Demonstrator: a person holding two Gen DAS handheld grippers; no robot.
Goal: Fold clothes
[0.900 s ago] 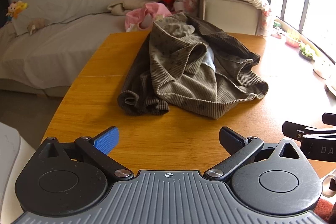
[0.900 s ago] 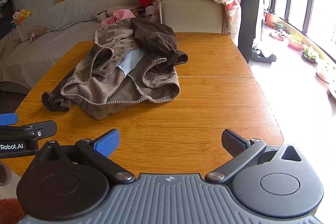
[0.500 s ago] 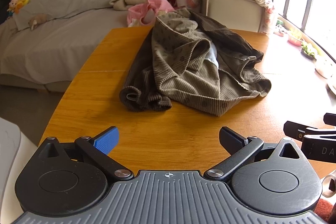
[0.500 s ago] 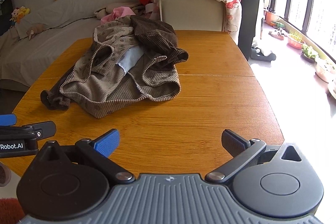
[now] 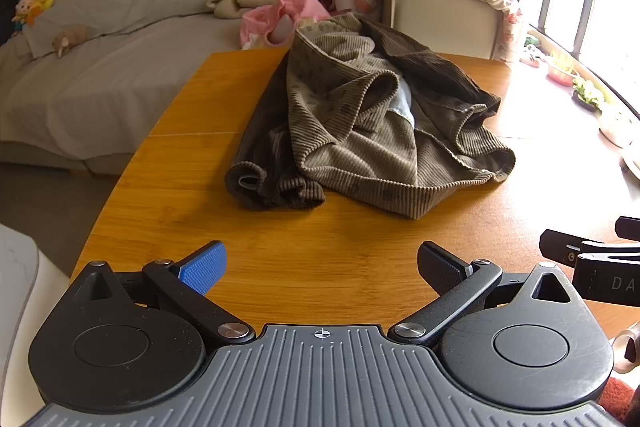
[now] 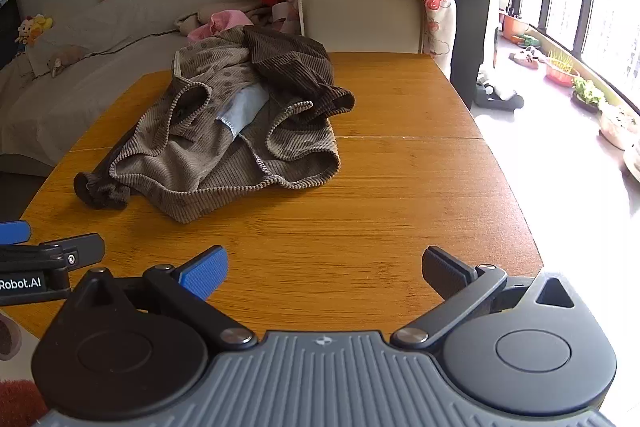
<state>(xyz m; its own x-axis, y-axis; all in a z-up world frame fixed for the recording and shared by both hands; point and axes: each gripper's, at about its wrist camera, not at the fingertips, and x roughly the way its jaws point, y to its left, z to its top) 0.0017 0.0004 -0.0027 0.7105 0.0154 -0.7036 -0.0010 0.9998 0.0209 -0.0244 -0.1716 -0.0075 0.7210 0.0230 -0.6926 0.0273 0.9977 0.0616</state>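
A: Living room w/ a sofa (image 5: pixel 100 67) along the left of frame, window glare on the right, wooden bench (image 5: pixel 340 267) in the middle. Where's the garment?

B: Brown corduroy garment (image 5: pixel 360 131) sits crumpled at centre of the left wrist view, centre-left in the right wrist view (image 6: pixel 224 131). One dark cuff (image 5: pixel 276 187) pokes out at its lower left, a pale blue lining patch (image 6: pixel 244 107) shows in the bunch.

A: Tongs?

B: Left tongs (image 5: pixel 320 267) spread wide, nothing btwn them, low in frame over bare wood, well short of the cloth. Right tongs (image 6: pixel 324 267) same: wide, empty, apart from the garment.

A: What could go wrong?

B: Biggest risk imo: layers are rolled over each other, so a pinch at the near hem likely catches two or three plies. Lift that and it comes up as a lump, not flat.

A: And the cuff?

B: Grabbing the cuff alone would prob drag the sleeve out and twist the body. Also the far end sits near the bench's far edge, upper centre of frame, so a push fwd could slide it off toward the sofa.

A: Anything else?

B: Glare at right washes out that side's edge, so hem placement there is hard to judge. Smooth wood, so cloth may skid instead of folding.
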